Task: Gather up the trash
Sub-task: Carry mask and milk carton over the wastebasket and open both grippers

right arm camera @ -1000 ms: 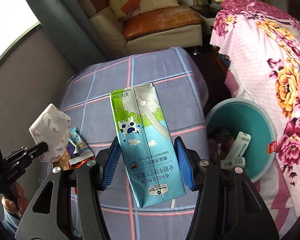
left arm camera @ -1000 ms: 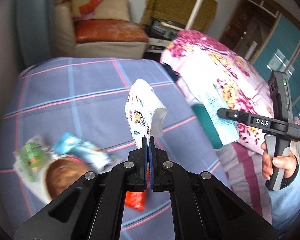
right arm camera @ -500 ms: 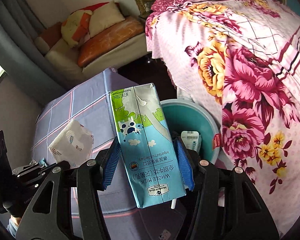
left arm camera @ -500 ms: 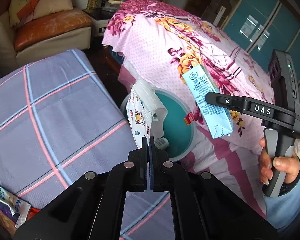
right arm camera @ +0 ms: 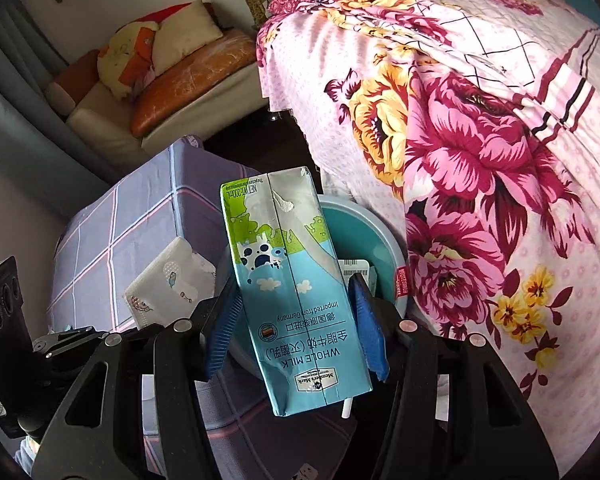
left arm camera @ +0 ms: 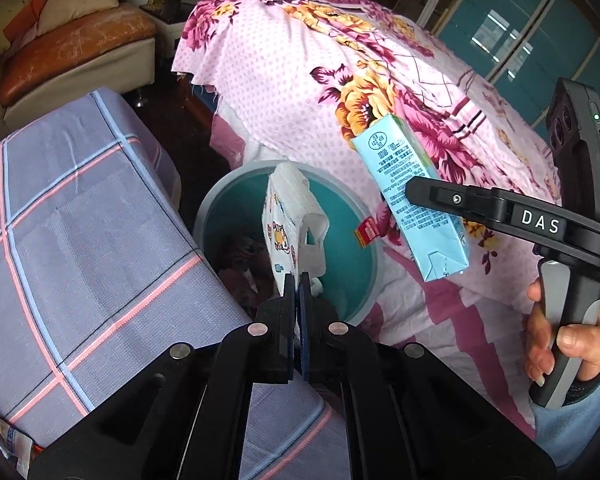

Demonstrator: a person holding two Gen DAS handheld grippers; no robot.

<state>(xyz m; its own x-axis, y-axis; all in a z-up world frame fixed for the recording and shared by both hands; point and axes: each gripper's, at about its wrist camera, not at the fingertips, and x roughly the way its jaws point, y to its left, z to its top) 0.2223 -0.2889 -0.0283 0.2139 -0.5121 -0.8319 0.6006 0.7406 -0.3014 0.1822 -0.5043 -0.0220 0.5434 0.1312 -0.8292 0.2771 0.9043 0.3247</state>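
**Both grippers loaded above the teal bin**

The milk carton reads "WHOLE MILK" and "Imported from Germany", with Chinese characters between and a "Member's Mark" badge at its lower end; the print is upside down from the right wrist view. "NET WT: 200mL" runs along its far edge. The right gripper clamps it, a blue pad on each flank. From the left wrist view that gripper's arm carries the letters "DAS".

The left gripper has its jaws pinched together on the lower edge of a white face mask printed with small cartoons, which stands up over the bin's mouth.

The teal bin sits on the floor, squeezed between the plaid-covered bed at nine o'clock and the pink floral cover draping close at three; its mouth is open, with trash already inside.

A hand at four o'clock grips the right gripper's handle, fingers wrapped round, a blue sleeve at the wrist. Both tools tilt steeply downward.
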